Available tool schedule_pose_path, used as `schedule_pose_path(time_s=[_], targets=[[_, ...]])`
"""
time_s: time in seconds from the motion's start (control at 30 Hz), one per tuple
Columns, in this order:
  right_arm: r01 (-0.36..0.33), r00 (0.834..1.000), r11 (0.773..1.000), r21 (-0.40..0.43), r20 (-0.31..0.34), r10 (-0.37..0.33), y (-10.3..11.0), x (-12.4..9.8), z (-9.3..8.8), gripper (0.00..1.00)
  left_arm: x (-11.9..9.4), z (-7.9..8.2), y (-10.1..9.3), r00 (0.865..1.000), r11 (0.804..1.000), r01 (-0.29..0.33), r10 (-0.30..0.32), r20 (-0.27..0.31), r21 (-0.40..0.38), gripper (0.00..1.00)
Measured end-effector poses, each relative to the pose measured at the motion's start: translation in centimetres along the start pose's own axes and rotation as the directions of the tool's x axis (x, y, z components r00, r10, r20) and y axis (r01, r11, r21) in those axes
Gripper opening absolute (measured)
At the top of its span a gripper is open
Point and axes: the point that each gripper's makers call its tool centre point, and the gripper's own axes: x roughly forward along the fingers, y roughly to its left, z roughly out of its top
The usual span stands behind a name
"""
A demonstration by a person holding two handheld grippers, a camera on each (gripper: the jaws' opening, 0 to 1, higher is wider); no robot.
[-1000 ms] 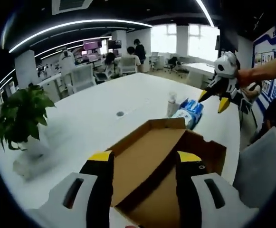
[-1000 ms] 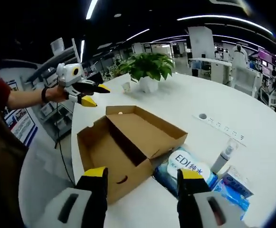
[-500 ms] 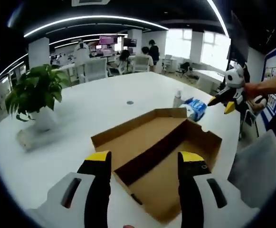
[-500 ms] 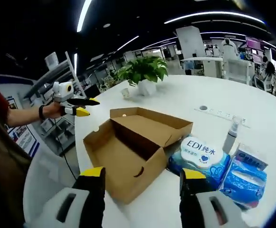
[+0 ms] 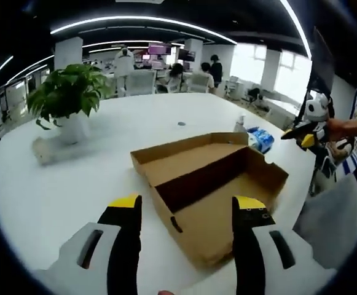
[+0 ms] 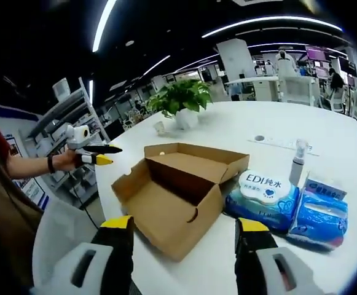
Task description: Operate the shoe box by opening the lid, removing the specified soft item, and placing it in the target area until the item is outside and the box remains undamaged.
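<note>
The brown cardboard shoe box [image 5: 203, 184] lies open on the white table, its lid folded back flat and its inside bare. My left gripper [image 5: 187, 204] stands open just short of the box's near corner, holding nothing. In the right gripper view the box [image 6: 178, 184] sits ahead of my open right gripper [image 6: 184, 224]. A soft blue wipes pack [image 6: 264, 190] lies on the table against the box's right side. The left gripper [image 6: 95, 153] hangs off the table's left edge, and the right gripper [image 5: 307, 130] floats beyond the box's far right.
A second blue pack [image 6: 325, 206] and a small spray bottle [image 6: 298, 161] stand by the wipes. A potted plant [image 5: 67, 98] sits at the table's far side. A grey chair back [image 5: 335, 215] is close on the right. People sit at distant desks.
Both grippers have drawn back from the box, which looks smaller and further off in each view. The box and the wipes pack have stayed put. Both grippers remain open.
</note>
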Motion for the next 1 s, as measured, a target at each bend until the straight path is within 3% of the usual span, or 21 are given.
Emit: schedule_pose_path(time_s=[0.33,0.4,0.43,0.57,0.67,0.87,1.0], targets=[[0.019,1.0,0.999,0.033,0.015,-0.02,0.5,-0.4,-1.3,0.66,0.0,-3.2,0.5,0.997,0.996,-0.063,0.06,-0.045,-0.061,0.58],[0.033,0.999,0.999,0.022,0.018,-0.033,0.7,-0.7,-1.6,0.66,0.2,-4.1,1.1,0.992,0.989,-0.12,0.115,-0.059,-0.089,0.57],[0.033,0.999,0.999,0.026,0.021,-0.033,0.7,-0.8,-1.7,0.66,0.4,-4.6,1.1,0.99,0.98,-0.136,0.128,-0.065,-0.144,0.57],[0.028,0.999,0.999,0.041,0.019,-0.029,0.9,-1.2,-2.1,0.66,1.3,-6.1,0.8,0.982,0.972,-0.17,0.154,-0.105,-0.164,0.55],[0.036,0.999,0.999,0.04,0.015,-0.037,0.6,-1.6,-2.4,0.66,2.1,-6.7,0.5,0.977,0.955,-0.199,0.176,-0.121,-0.219,0.54],[0.052,0.998,0.997,0.06,0.028,-0.053,0.2,-2.4,-2.6,0.66,3.0,-7.8,0.5,0.963,0.943,-0.245,0.209,-0.172,-0.224,0.48],[0.058,0.998,0.997,0.051,0.013,-0.059,0.3,-2.5,-3.1,0.66,3.3,-8.0,1.2,0.951,0.925,-0.289,0.247,-0.186,-0.248,0.4]])
